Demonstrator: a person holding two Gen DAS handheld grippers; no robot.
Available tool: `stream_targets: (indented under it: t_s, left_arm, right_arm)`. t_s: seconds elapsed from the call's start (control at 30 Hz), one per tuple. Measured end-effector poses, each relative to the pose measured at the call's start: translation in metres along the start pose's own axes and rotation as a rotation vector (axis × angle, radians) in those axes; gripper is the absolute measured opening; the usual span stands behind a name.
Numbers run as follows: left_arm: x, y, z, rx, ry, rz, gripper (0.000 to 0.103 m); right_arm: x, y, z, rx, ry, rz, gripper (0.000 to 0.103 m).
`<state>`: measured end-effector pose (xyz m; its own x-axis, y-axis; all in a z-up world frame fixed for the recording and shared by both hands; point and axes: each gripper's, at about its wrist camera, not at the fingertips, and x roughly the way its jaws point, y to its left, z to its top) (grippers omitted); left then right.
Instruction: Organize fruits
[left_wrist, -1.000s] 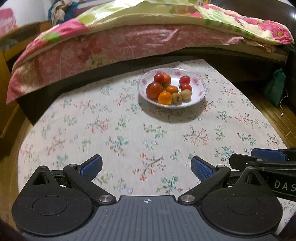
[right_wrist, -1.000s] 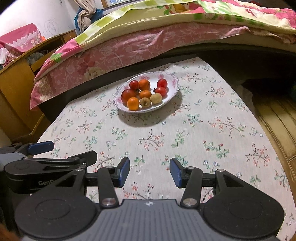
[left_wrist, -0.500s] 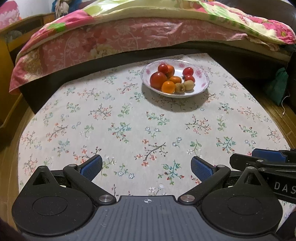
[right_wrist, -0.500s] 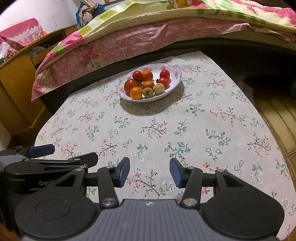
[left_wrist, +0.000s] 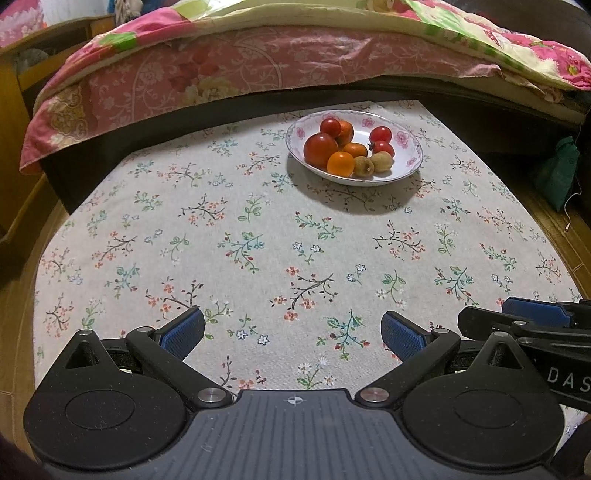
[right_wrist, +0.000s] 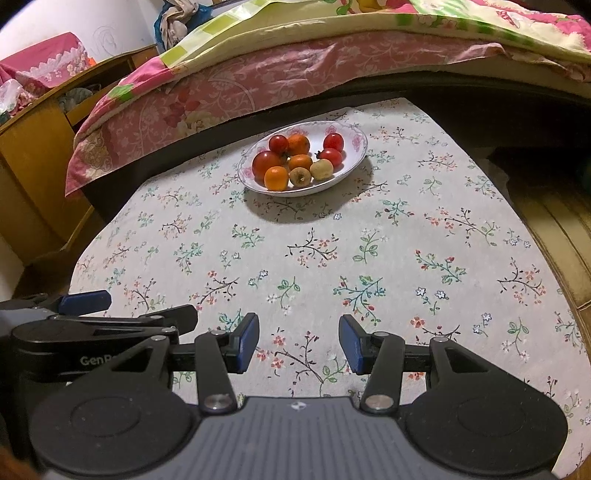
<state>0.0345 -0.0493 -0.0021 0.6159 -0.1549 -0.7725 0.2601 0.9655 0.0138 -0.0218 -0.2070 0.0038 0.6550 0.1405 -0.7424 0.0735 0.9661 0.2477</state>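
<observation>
Two grippers hover side by side over the near edge of a floral tablecloth (left_wrist: 258, 221), both empty.

Left gripper (left_wrist: 293, 332) has its blue-padded fingers spread wide; right gripper (right_wrist: 299, 341) stands at a narrower gap, also holding nothing; fruits (right_wrist: 295, 160) lie heaped in a white flowered bowl (right_wrist: 351, 162) at the far side of the cloth, well apart from both; red, orange and yellowish pieces touch one another; a bed with a pink quilt (left_wrist: 221, 70) rises behind the bowl.
</observation>
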Motion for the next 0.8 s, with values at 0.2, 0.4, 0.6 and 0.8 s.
stream_targets:
  t_s: [0.2,0.4,0.6,0.8]
  left_arm:
    - [0.0001,-0.0008,-0.0008,0.001,-0.005,0.003,0.103]
    - [-0.0024,-0.0012,-0.0011,0.010,-0.024,0.013,0.103]
    - [-0.0034,-0.0007,-0.0001,0.014,-0.035,0.015,0.103]
    - [-0.0043,-0.0008,-0.0002,0.020,-0.044,0.022,0.103]
  right_arm:
    - [0.0005,-0.0001,0.0001,0.000,0.001,0.001,0.047]
    - [0.0005,-0.0002,0.0000,0.001,0.000,0.002,0.047]
    - [0.0013,0.0006,-0.0009,0.001,-0.006,0.002,0.047]
    - [0.0007,0.0005,-0.0006,0.001,-0.010,0.004,0.047]
